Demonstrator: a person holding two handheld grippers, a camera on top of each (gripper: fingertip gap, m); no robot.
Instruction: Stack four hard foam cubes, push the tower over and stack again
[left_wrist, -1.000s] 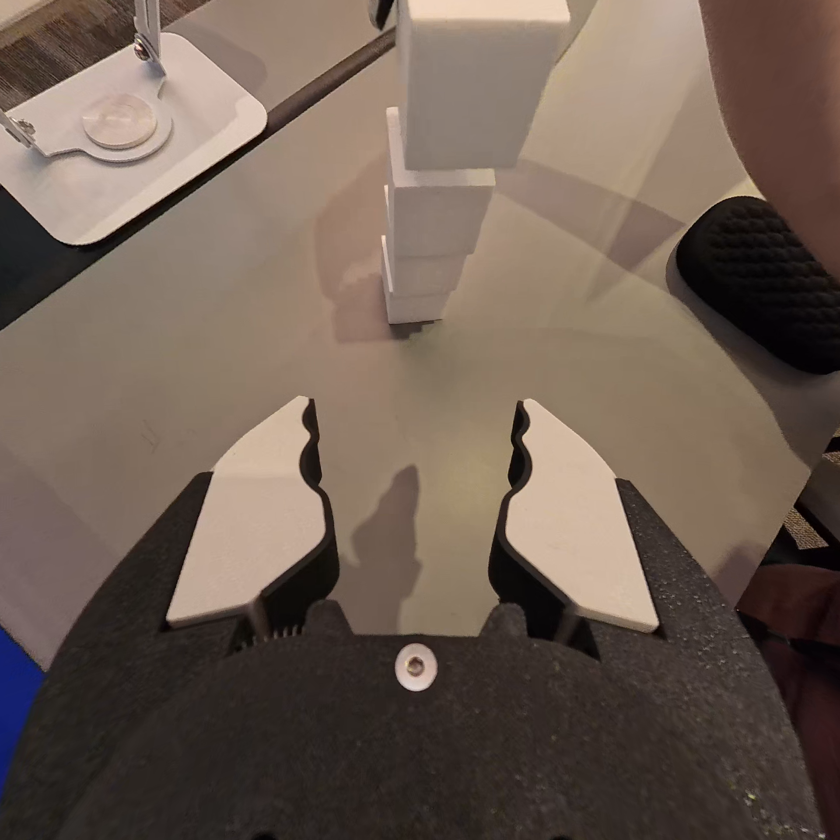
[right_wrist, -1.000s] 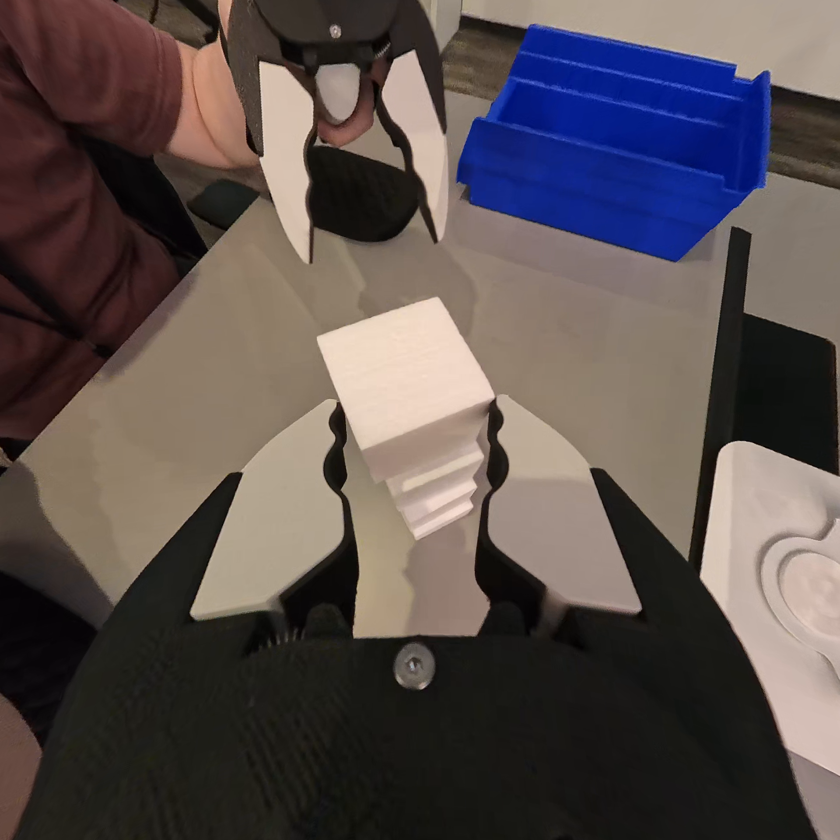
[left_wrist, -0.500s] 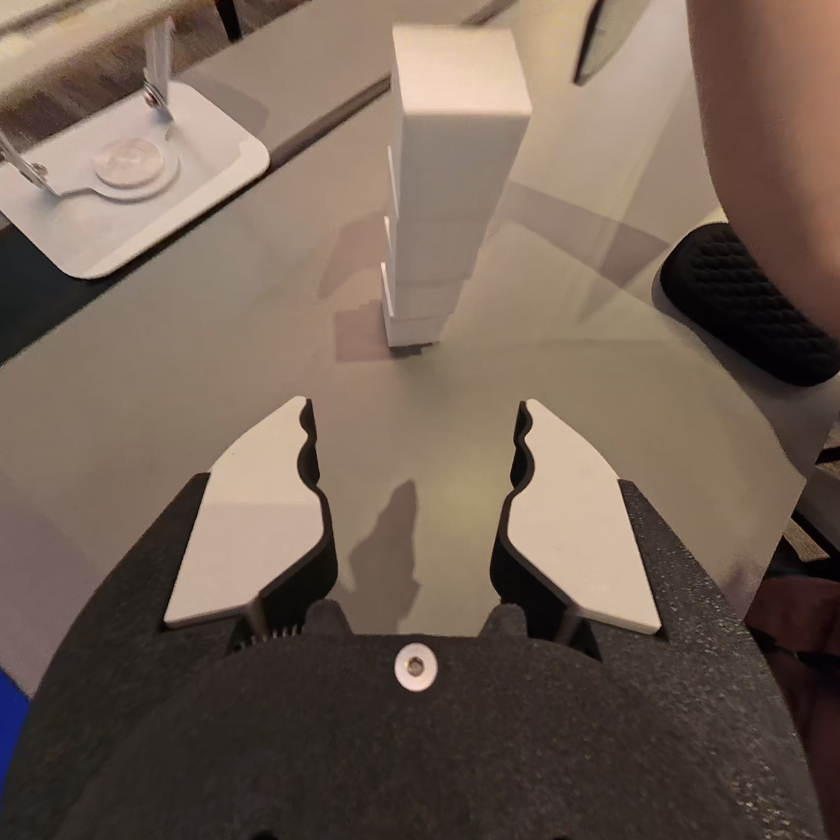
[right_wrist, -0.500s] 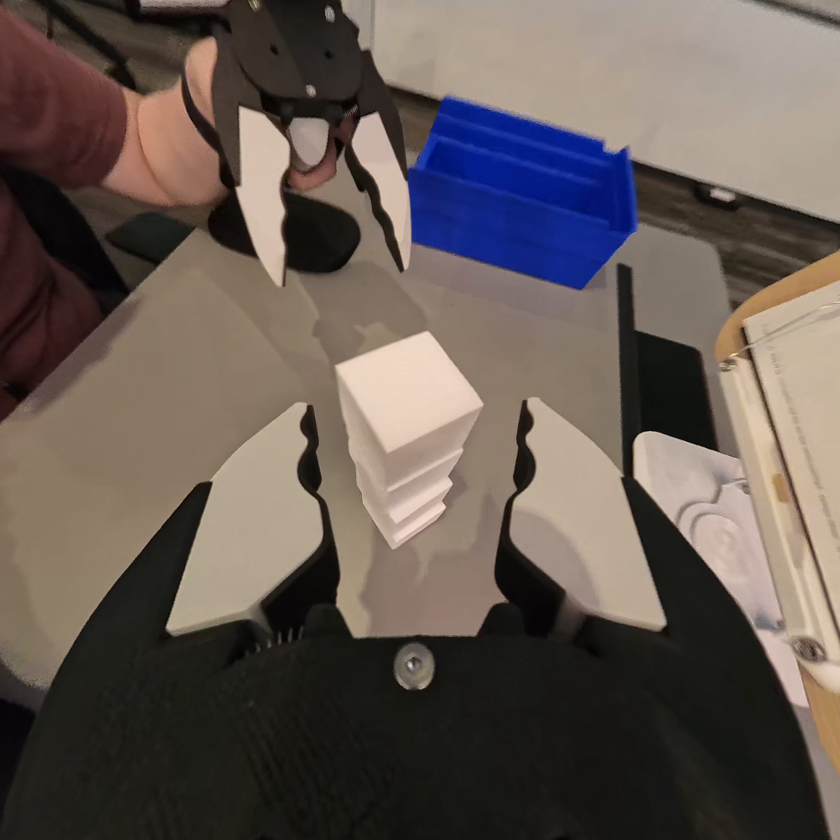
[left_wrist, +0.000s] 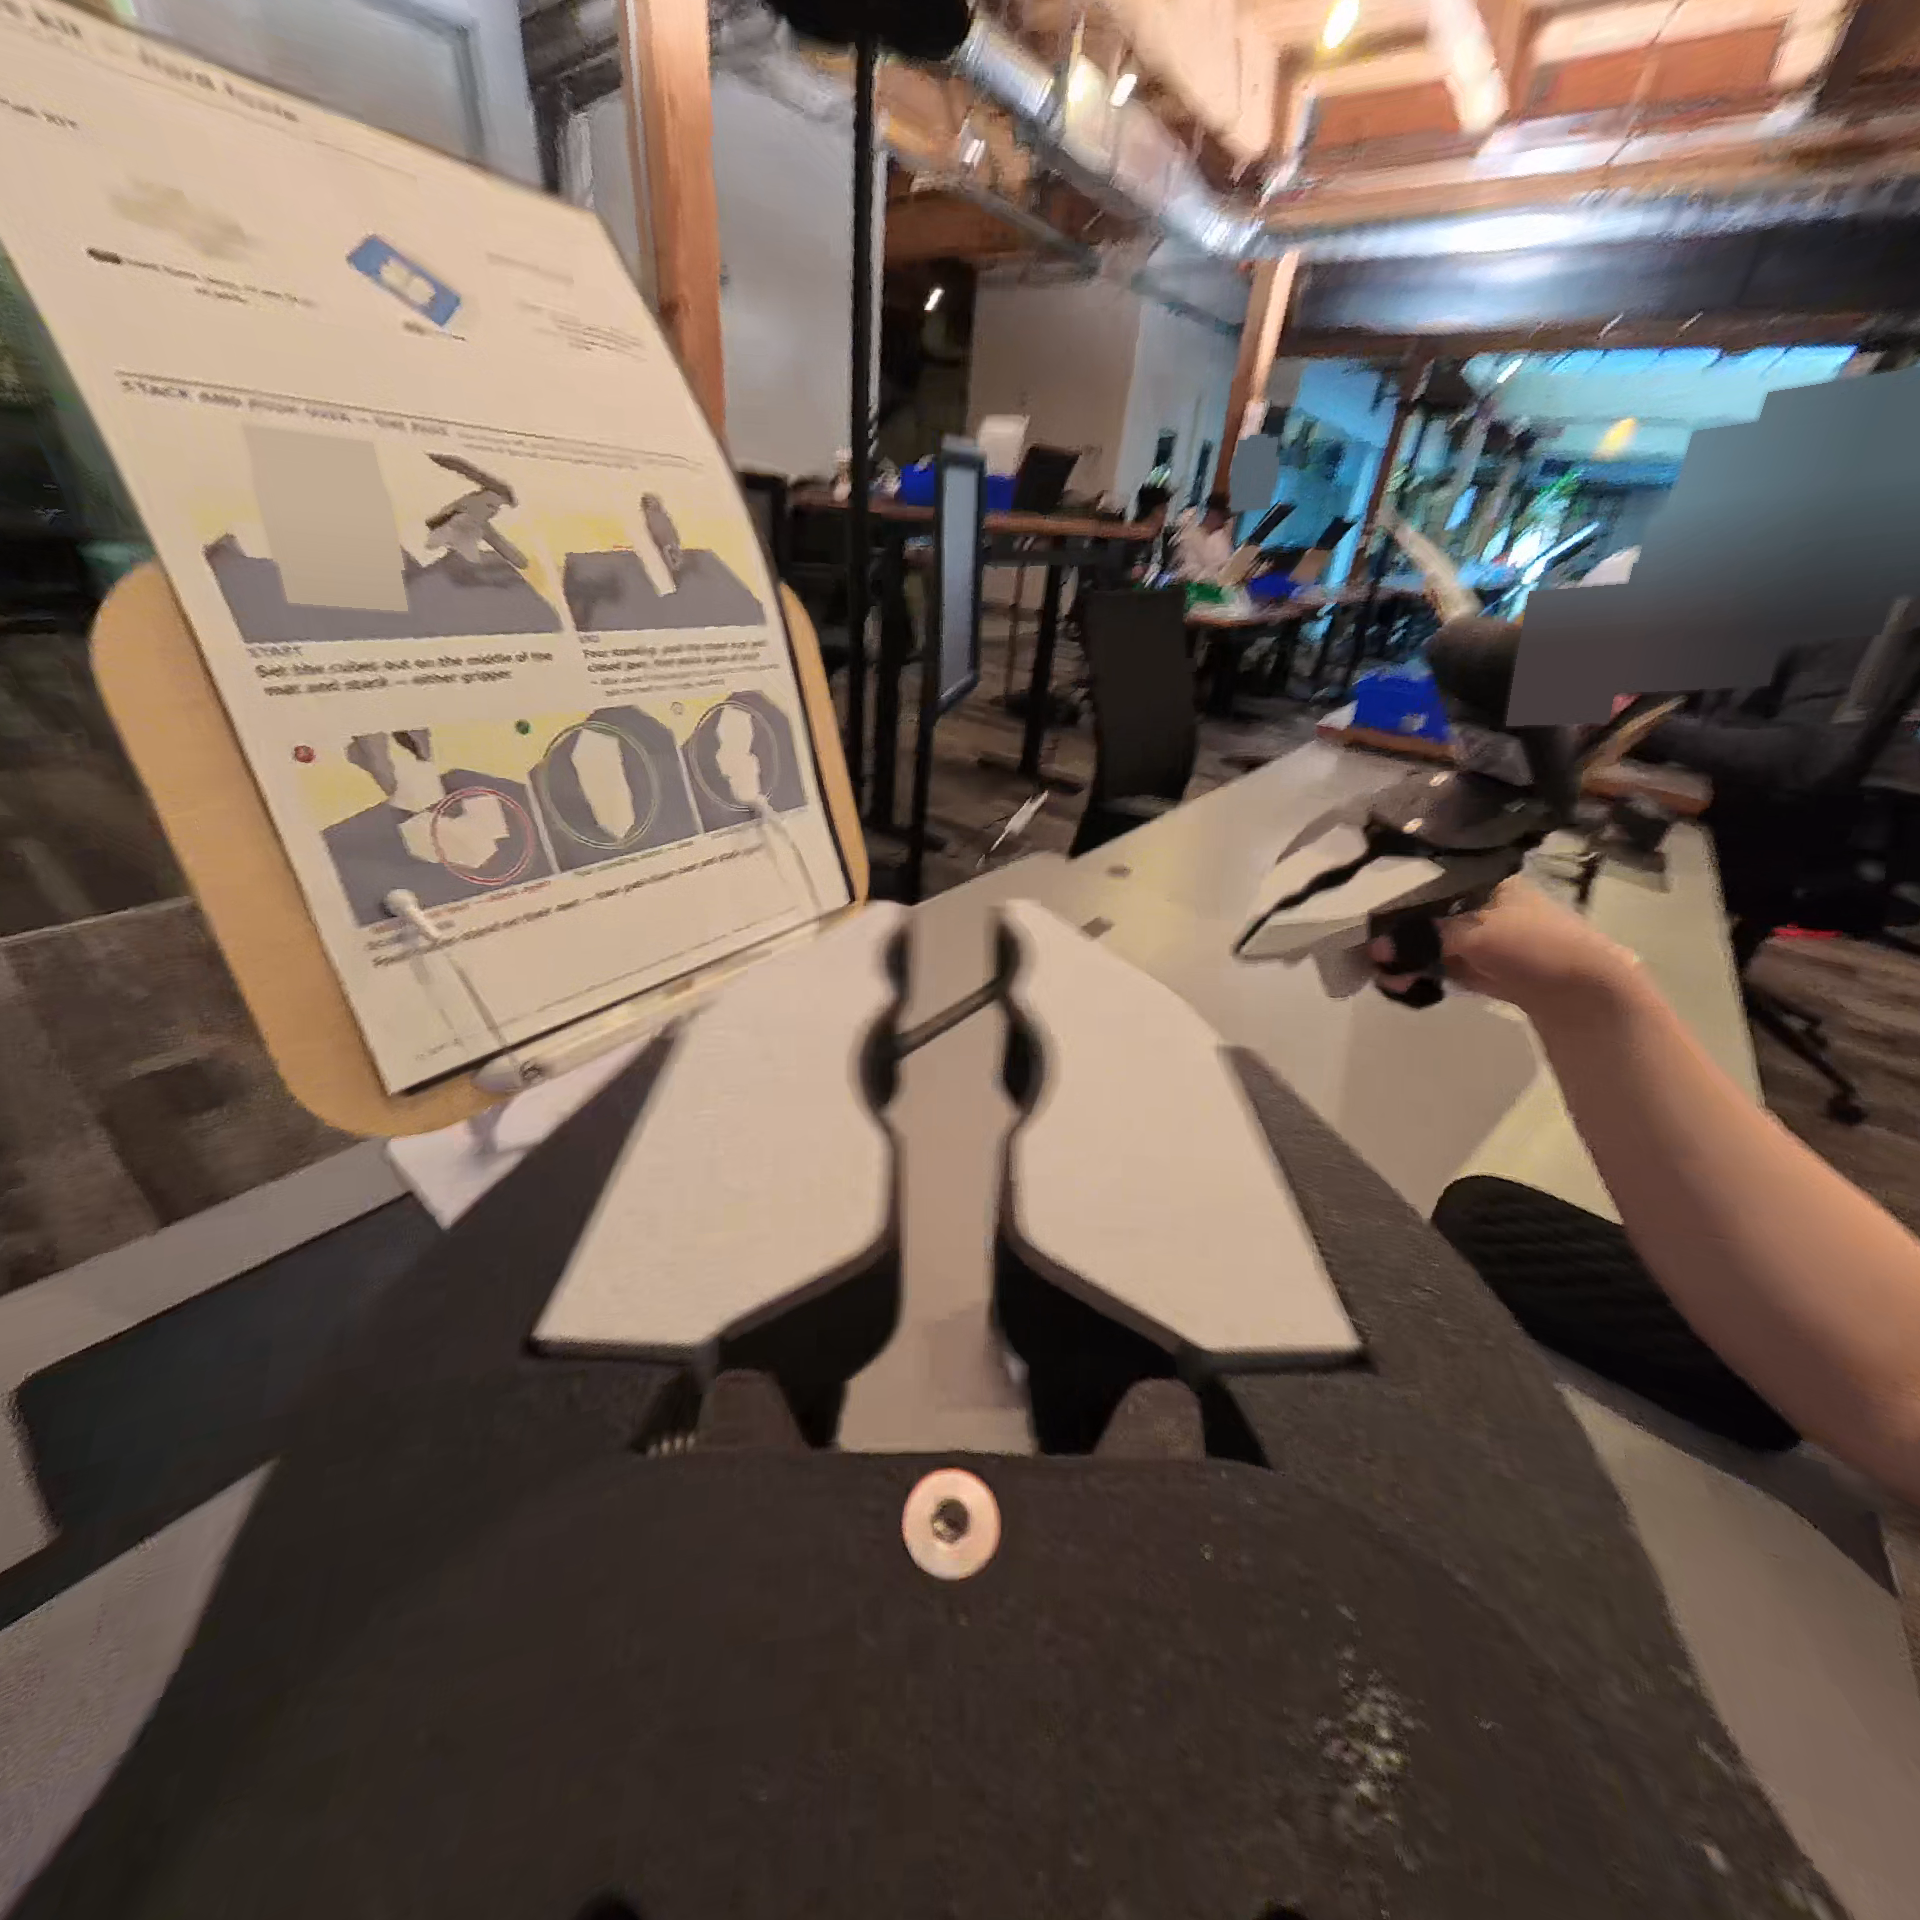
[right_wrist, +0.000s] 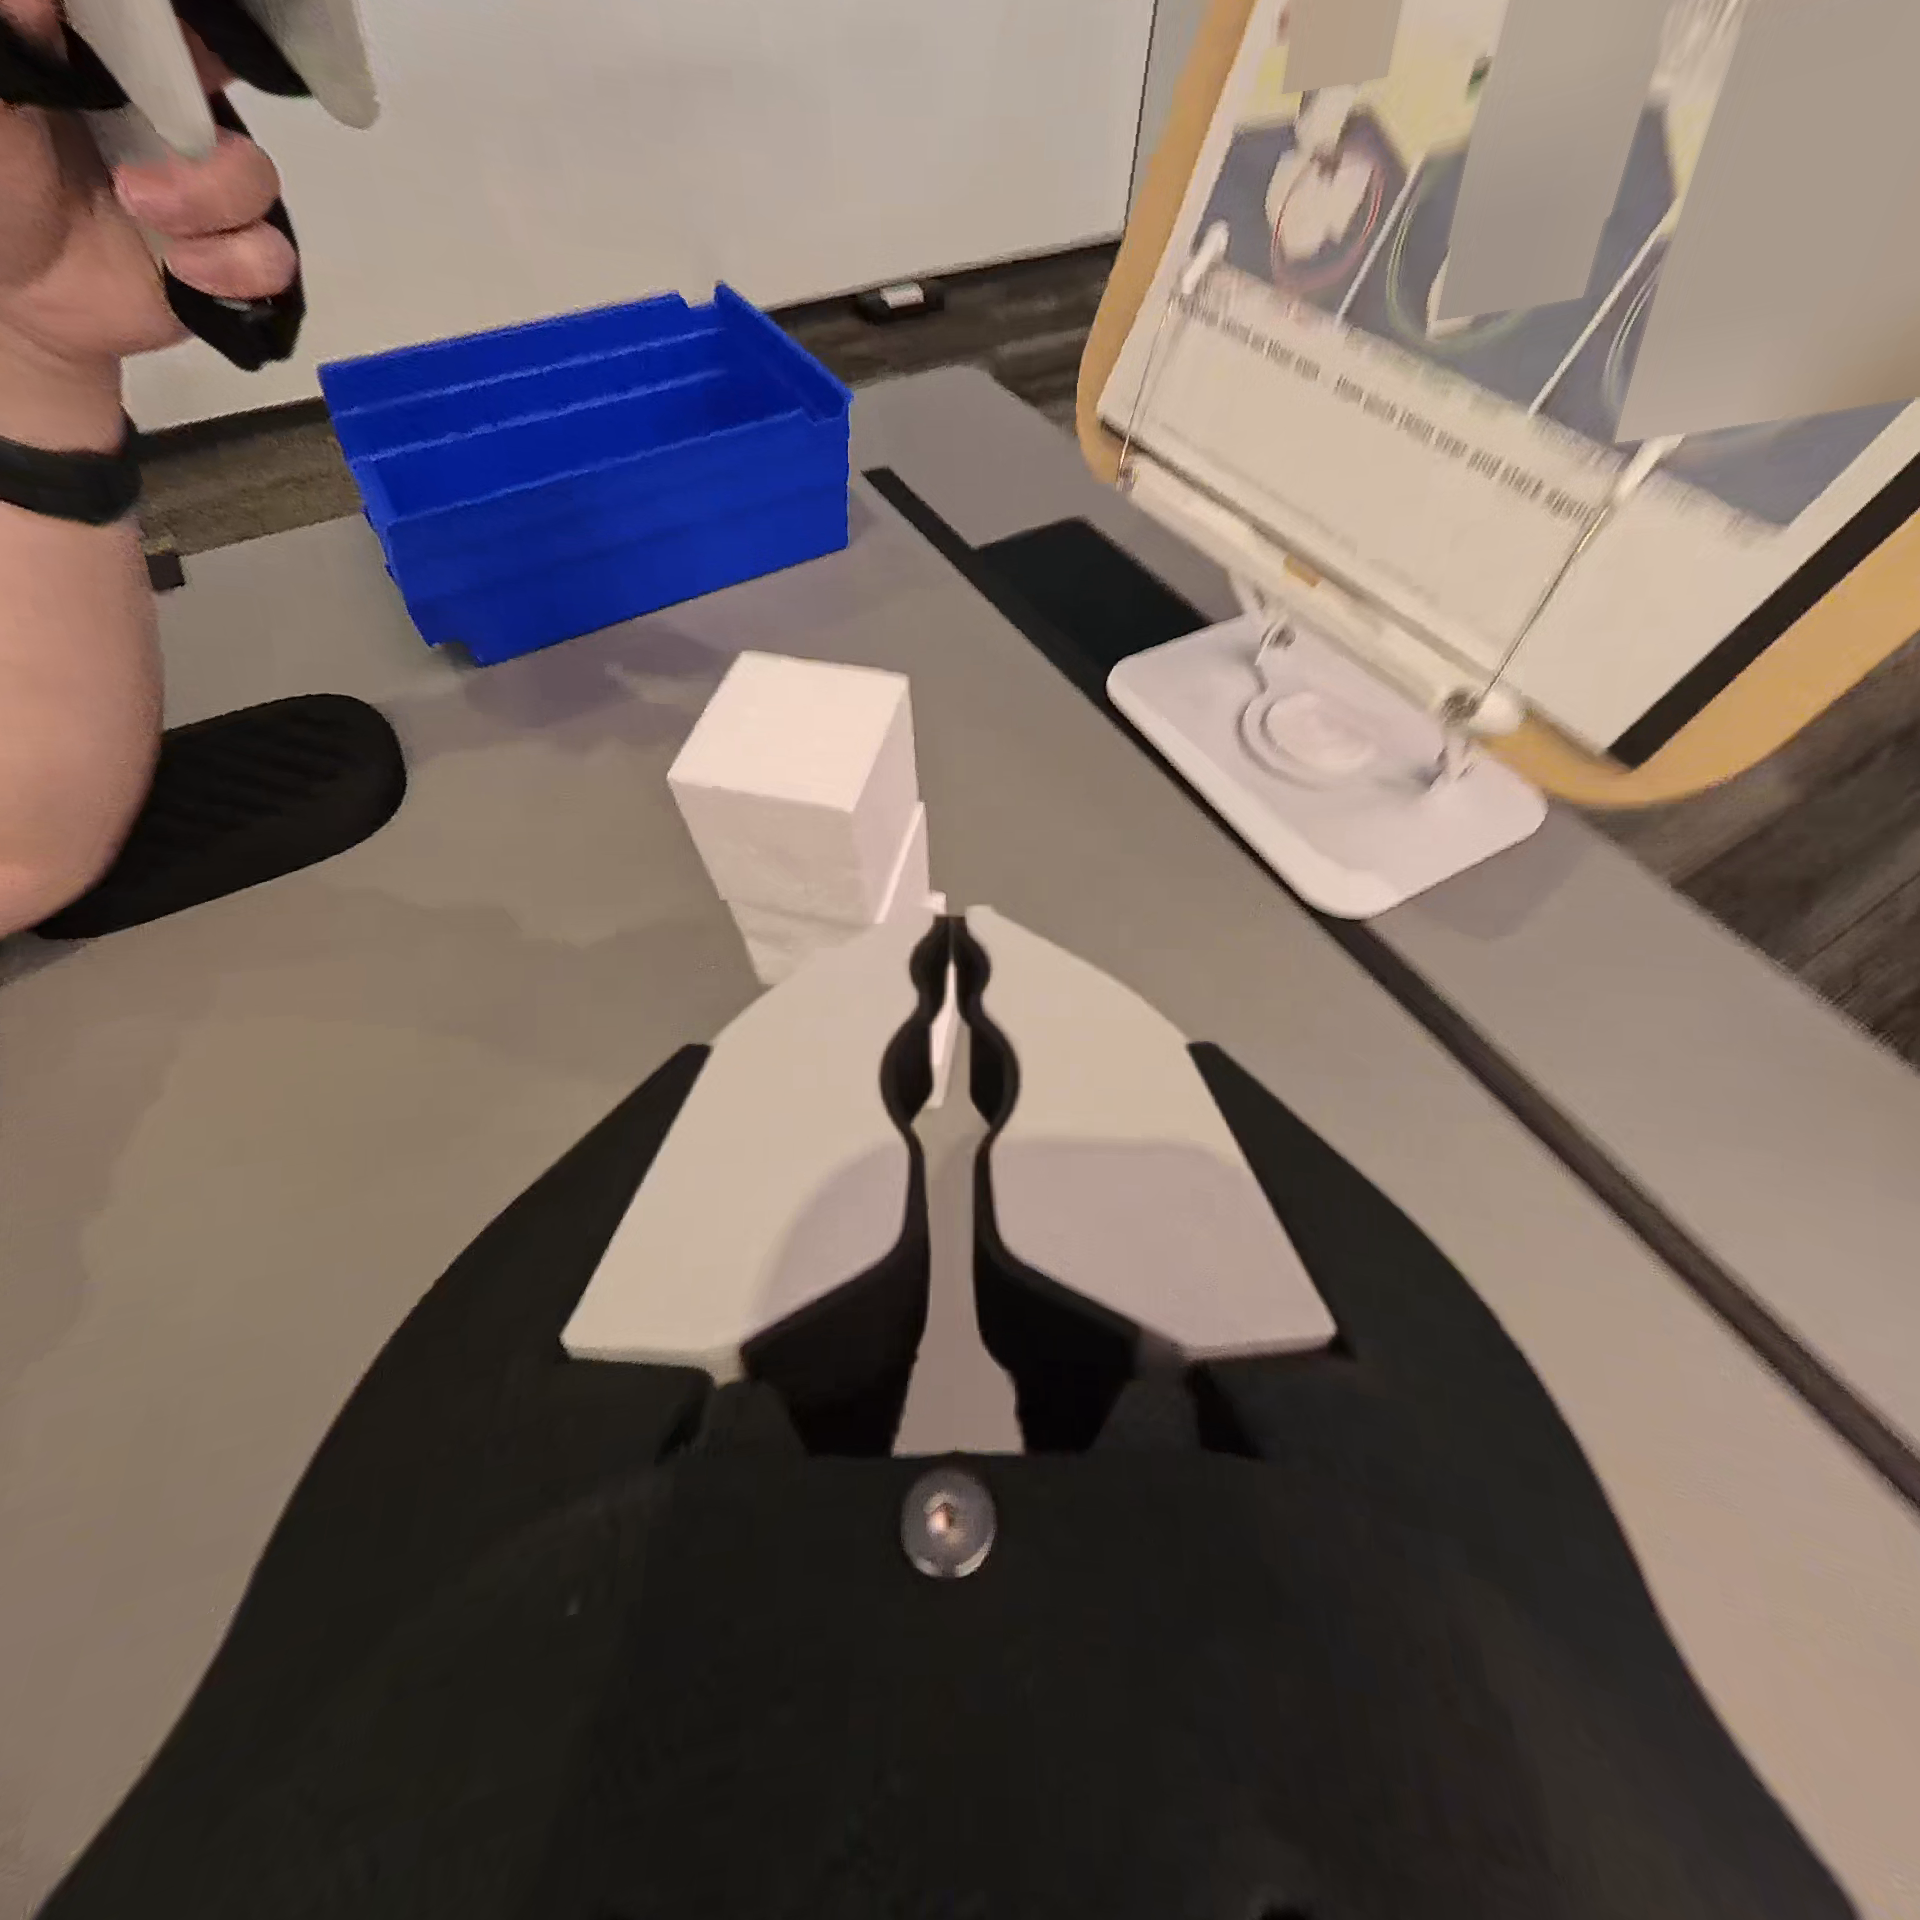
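Note:
A tower of white foam cubes (right_wrist: 800, 790) stands upright on the grey mat (right_wrist: 416, 1091) in the right wrist view. Its lower cubes are hidden behind my right gripper (right_wrist: 951, 925). That gripper is shut and empty, with its tips just in front of the tower, to its right. My left gripper (left_wrist: 951, 920) is raised and points at the room; its jaws are almost together with nothing between them. The tower is not in the left wrist view. The right gripper also shows there (left_wrist: 1340, 904), held in a hand. Part of the left gripper shows at the top left of the right wrist view (right_wrist: 208, 62).
A blue bin (right_wrist: 592, 468) sits behind the tower. An instruction sheet on a wooden board (left_wrist: 436, 623) stands on a white base (right_wrist: 1330, 790) at the right. A black wrist pad (right_wrist: 229, 800) lies left of the tower. A person's forearm (left_wrist: 1662, 1091) reaches over the table. My hands' fingertips stand some 25 centimeters from each other.
Both grippers have closed their jaws. The left gripper has risen and tilted up off the table. The right gripper has drawn back and down in front of the tower, which still stands.

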